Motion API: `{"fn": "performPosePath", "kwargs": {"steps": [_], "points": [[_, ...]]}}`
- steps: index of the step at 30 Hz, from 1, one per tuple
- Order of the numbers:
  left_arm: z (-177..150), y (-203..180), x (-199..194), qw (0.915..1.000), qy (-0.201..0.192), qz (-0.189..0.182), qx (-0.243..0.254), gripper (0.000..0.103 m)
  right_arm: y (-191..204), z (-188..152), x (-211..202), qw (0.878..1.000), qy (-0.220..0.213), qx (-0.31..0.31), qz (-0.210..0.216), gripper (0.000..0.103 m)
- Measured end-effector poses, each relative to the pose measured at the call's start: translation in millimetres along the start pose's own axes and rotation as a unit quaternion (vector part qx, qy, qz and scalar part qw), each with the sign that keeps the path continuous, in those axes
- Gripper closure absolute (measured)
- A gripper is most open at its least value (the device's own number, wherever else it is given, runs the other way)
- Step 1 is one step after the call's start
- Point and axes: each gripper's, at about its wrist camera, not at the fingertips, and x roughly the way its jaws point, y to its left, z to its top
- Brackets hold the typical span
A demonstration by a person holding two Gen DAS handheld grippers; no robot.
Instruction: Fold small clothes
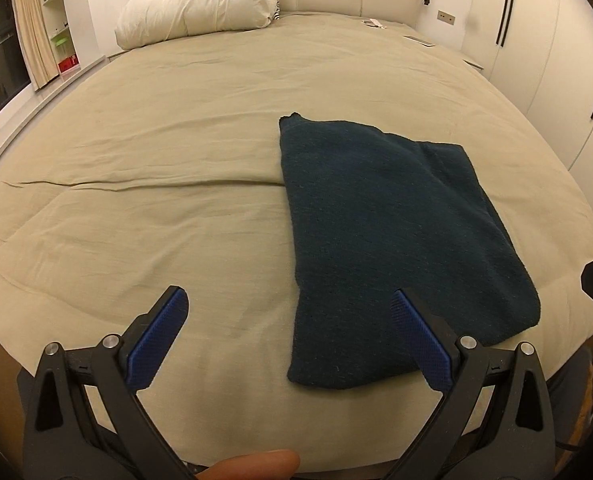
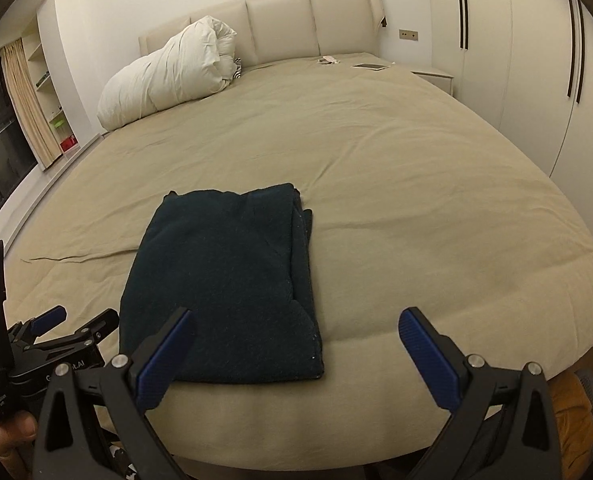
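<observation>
A plain dark teal garment (image 2: 232,280) lies on the beige bed sheet (image 2: 416,200). The far duvet (image 2: 164,76) is cream-white. Both grippers are black with blue pads (image 1: 156,344).

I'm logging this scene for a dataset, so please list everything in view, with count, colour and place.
Folded knit garment: one, dark teal, flat on the near part of the bed.
Bed sheet: one, beige, covering the bed.
Rolled duvet: one, white, far left by the headboard.
Padded headboard: one, cream, far end.
Small flat items: a few, too small to identify, far right of the bed.
Curtain: one, yellowish, left wall.
Wardrobe doors: white, right wall.
Left tool: one, black with blue pads, open, empty.
Right tool: one, same, open, empty.
</observation>
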Motion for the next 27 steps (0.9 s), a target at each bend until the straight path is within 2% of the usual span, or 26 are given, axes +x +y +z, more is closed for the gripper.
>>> {"fn": "performPosePath", "kwargs": {"steps": [27], "points": [[-0.7,1.5,8.9,0.9999,0.007,0.008,-0.011,0.0,-1.0,-1.0,1.3,1.0,0.003,-0.001,0.003,0.0]]}}
